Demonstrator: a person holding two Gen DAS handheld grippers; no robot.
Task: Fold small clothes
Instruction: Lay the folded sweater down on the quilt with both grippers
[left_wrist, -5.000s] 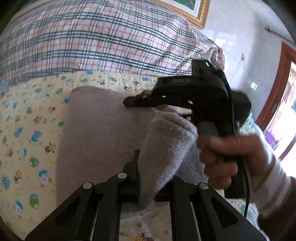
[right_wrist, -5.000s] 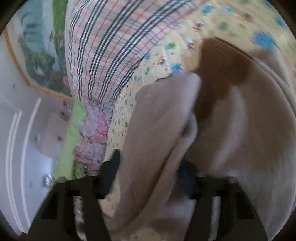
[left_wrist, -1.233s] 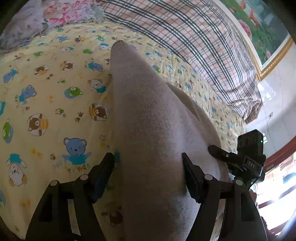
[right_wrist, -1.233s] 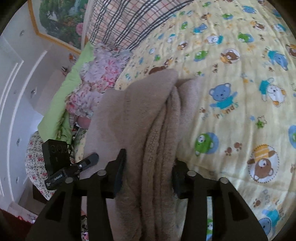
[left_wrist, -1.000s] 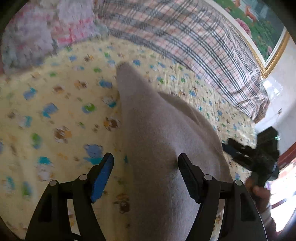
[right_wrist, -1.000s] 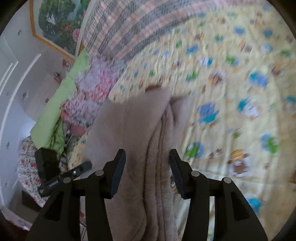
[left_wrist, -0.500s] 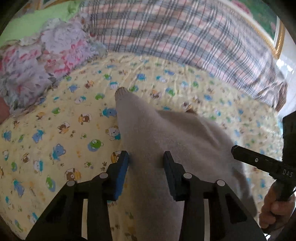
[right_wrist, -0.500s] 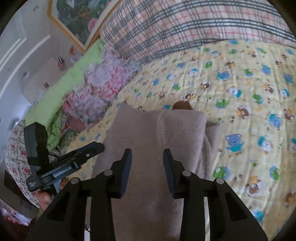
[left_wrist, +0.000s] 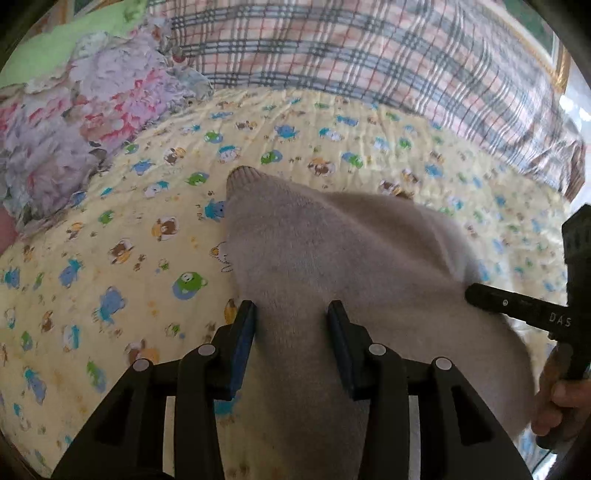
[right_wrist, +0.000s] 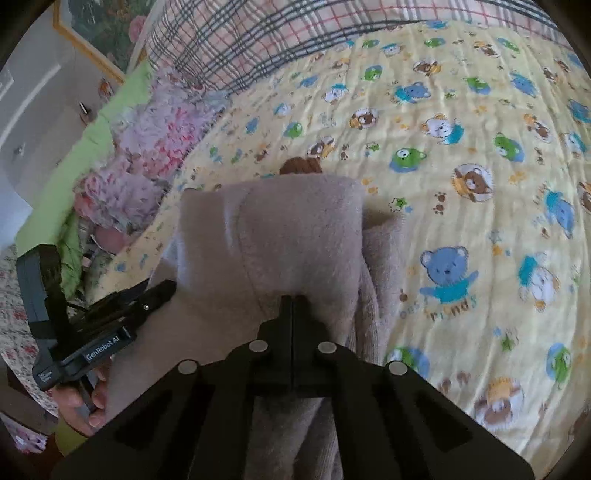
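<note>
garment (left_wrist: 332, 258) ctr frame, on bed (left_wrist: 110, 258) | L hand-held gripper (left_wrist: 291, 332) released, astride fold | R hand-held gripper (right_wrist: 291, 301) clenched, cloth pinch unclear | fold to be pressed flat, edges aligned

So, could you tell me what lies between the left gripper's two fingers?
In the left wrist view, the beige garment fills the gap between the left gripper's open fingers.

Bright, soft daylight – faint shadows, slight motion blur, heavy fisheye bending with dark corners.
</note>
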